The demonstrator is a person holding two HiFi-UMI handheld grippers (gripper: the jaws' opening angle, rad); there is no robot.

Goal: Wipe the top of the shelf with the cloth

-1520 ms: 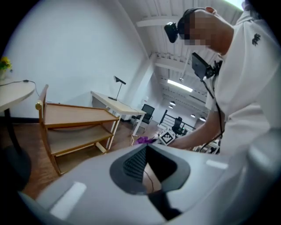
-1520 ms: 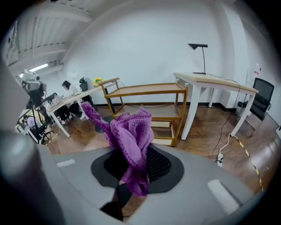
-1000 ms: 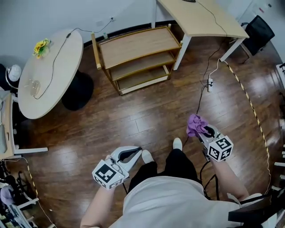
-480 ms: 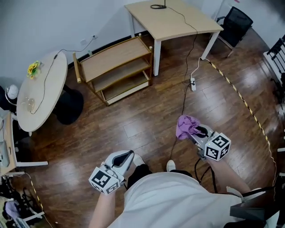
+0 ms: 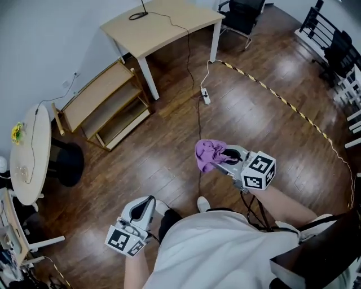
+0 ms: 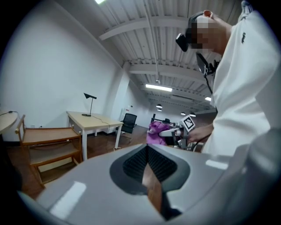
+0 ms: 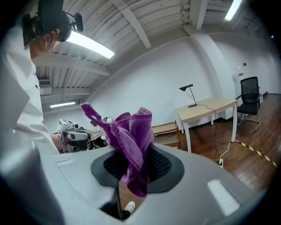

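The low wooden shelf [image 5: 101, 105] with three tiers stands against the wall at the far left, well away from both grippers. A crumpled purple cloth [image 5: 208, 154] is bunched in my right gripper [image 5: 224, 156], which is shut on it above the floor at mid-frame. In the right gripper view the cloth [image 7: 131, 138] sticks up out of the jaws, with the shelf [image 7: 167, 132] behind it. My left gripper [image 5: 142, 208] hangs close to my body, shut with nothing in it. From the left gripper view the shelf [image 6: 46, 138] lies ahead to the left.
A light wooden desk [image 5: 161, 25] with a lamp stands beside the shelf. A cable runs from it to a power strip [image 5: 206, 97] on the floor. A round table [image 5: 29, 152] is at the left edge. Yellow-black tape [image 5: 293, 110] crosses the floor on the right, and a chair [image 5: 240, 12] stands behind.
The head view has swung to the right, so the shelf slid toward the left edge. The right gripper still holds the cloth; the left one drew lower, near my body.
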